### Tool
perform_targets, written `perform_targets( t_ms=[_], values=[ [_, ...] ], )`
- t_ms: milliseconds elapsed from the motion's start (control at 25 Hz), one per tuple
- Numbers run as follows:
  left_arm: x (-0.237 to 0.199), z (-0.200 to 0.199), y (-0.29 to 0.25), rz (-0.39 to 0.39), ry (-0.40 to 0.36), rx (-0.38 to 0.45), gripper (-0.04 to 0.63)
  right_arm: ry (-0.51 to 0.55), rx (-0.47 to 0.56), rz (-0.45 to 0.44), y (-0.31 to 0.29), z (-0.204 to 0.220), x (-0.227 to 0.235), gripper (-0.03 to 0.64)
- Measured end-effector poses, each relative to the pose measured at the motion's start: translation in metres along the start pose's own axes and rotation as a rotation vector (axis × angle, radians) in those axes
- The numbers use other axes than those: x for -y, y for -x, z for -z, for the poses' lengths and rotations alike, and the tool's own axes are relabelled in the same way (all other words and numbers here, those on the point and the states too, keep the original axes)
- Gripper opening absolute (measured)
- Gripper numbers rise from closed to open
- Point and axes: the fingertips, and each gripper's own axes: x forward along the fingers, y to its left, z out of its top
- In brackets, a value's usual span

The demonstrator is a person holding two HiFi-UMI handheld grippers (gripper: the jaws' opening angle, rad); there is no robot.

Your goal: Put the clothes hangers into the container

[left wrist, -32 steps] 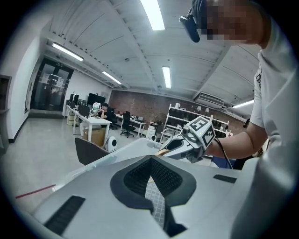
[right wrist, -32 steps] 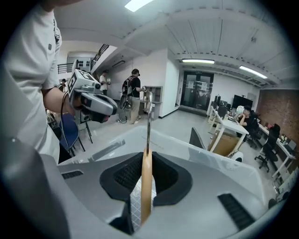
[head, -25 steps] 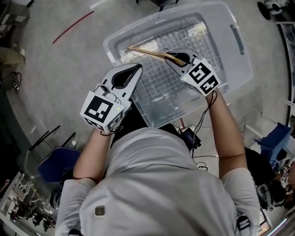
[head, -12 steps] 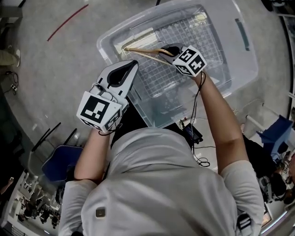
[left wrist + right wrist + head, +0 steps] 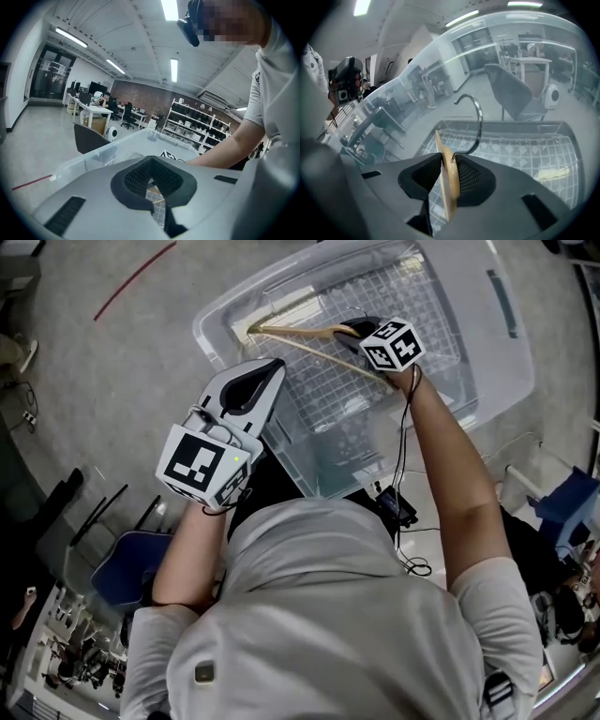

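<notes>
A clear plastic container (image 5: 514,381) with a grid-patterned floor stands on the ground in front of me. My right gripper (image 5: 352,335) reaches down inside it. A wooden clothes hanger (image 5: 298,337) with a metal hook (image 5: 477,117) stands between its jaws. The jaws have just been opening: the hanger (image 5: 449,187) leans on the right pad, with a gap at the left pad. My left gripper (image 5: 273,367) hovers shut and empty over the container's near left rim (image 5: 93,157). A pale wooden piece (image 5: 555,173) lies on the container floor.
A blue chair (image 5: 127,573) stands at my left and a blue object (image 5: 567,507) at my right. Cables (image 5: 401,512) trail on the floor below the container. A red line (image 5: 131,282) marks the grey floor at the far left.
My right gripper has sunk into the container with the hanger and rolled, so its marker cube faces differently. The left gripper has barely shifted.
</notes>
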Motion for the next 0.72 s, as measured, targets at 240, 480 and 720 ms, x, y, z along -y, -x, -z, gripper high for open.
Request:
perform_targets(
  t_ms=[240,480,720],
  values=[
    [0.0,0.003,-0.007,0.013,0.003,-0.011,0.017,-0.058,0.035,0.092,-0.017,-0.002,0.038,0.168],
    [-0.004,0.007,-0.011,0.023,0.015,-0.03,0.017,-0.151,0.063,0.206,-0.029,0.008,0.071,0.23],
    [-0.006,0.011,-0.015,0.031,0.02,-0.041,0.017,-0.175,-0.008,0.377,-0.039,0.022,0.097,0.249]
  ],
)
